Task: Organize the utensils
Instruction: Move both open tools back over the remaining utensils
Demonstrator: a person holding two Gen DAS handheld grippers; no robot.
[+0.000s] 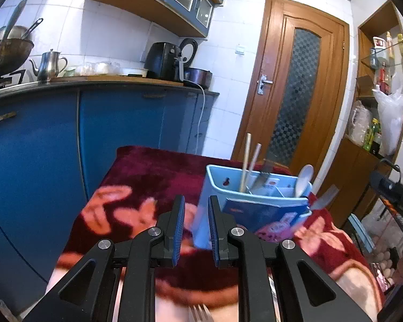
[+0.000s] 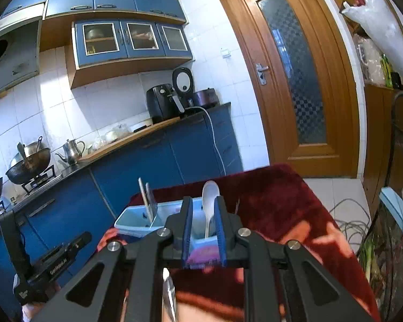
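A light blue utensil holder [image 1: 215, 185] stands on the red blanket [image 1: 137, 171] that covers the table. Wooden chopsticks [image 1: 245, 166], a flat metal utensil [image 1: 264, 174] and a white spoon [image 1: 303, 179] stand upright in it. My left gripper [image 1: 196, 201] hovers just in front of the holder's left corner, narrowly open with nothing between its pads. My right gripper [image 2: 203, 201] is at the holder's [image 2: 131, 221] right end. It is open, its pads clear of the white spoon [image 2: 209, 201], which rests in its compartment. A fork [image 1: 200, 312] and a metal spoon [image 2: 169, 297] lie below the grippers.
Blue kitchen cabinets [image 1: 40, 147] and a counter with a kettle [image 1: 49, 64] and an air fryer [image 1: 164, 61] run behind the table. A wooden door [image 1: 295, 86] is beyond the holder, with shelves [image 1: 376, 94] to its right. Cables [image 2: 346, 222] lie on the floor past the blanket's right edge.
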